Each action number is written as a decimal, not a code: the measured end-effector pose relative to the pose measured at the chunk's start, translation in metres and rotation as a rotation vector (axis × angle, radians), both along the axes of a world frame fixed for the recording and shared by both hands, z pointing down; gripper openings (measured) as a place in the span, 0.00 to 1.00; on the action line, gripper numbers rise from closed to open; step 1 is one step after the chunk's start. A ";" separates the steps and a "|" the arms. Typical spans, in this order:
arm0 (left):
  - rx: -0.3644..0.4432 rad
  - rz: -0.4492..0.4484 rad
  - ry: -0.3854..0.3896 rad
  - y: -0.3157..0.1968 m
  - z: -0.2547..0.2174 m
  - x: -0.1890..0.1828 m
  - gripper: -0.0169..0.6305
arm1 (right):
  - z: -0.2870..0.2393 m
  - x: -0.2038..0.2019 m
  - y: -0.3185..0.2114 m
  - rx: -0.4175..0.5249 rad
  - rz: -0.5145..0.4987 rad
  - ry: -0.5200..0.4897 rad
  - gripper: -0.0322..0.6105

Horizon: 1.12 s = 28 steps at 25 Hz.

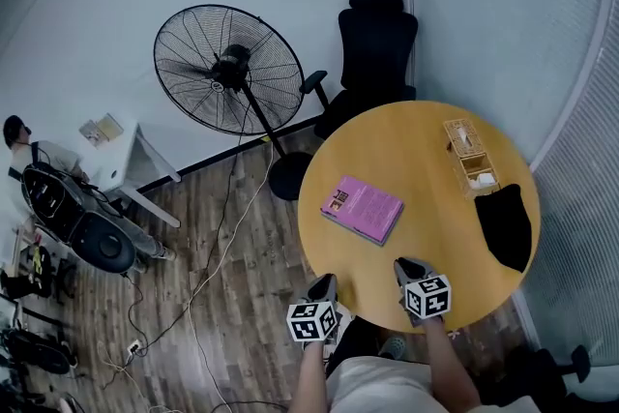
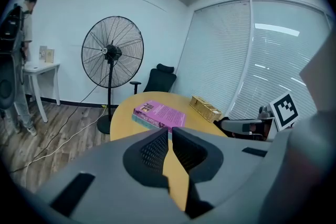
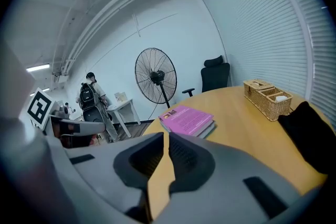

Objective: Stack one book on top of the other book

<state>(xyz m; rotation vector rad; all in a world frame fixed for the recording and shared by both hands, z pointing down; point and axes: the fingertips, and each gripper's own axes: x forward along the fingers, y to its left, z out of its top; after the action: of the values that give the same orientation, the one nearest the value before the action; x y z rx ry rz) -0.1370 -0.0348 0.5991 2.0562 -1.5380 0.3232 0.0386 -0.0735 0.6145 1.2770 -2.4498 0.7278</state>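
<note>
The left gripper (image 2: 169,134) and the right gripper (image 3: 166,136) are held side by side at the near edge of the round table (image 1: 416,150). Each has its jaws drawn almost together, with nothing gripped. Farther in, left of centre, the pink book (image 1: 363,208) is seen lying on top of a second book (image 2: 146,121). A wicker basket (image 1: 469,158) and a black cloth (image 1: 505,225) are placed at the right.

The stacked books (image 1: 362,208) lie on the middle of the table (image 1: 416,140), with a basket (image 1: 470,157) to their right and a cloth (image 1: 506,225) just before it. Behind the table stand a fan (image 1: 229,70) on the left and a chair (image 1: 372,53) on the right.
</note>
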 end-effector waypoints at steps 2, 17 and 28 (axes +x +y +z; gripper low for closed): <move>0.010 -0.011 0.001 0.001 -0.003 -0.002 0.09 | -0.002 -0.001 0.002 0.003 -0.001 -0.002 0.11; 0.006 0.001 0.016 0.004 0.001 0.008 0.07 | -0.002 0.000 0.018 -0.004 -0.020 0.010 0.08; 0.003 0.023 0.010 0.003 -0.002 0.017 0.07 | 0.000 0.004 0.022 0.015 -0.014 0.070 0.08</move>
<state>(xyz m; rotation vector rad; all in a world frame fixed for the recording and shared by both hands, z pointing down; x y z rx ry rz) -0.1195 -0.0323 0.5975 2.0766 -1.5107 0.3185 0.0430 -0.0515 0.6147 1.2672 -2.4101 0.6507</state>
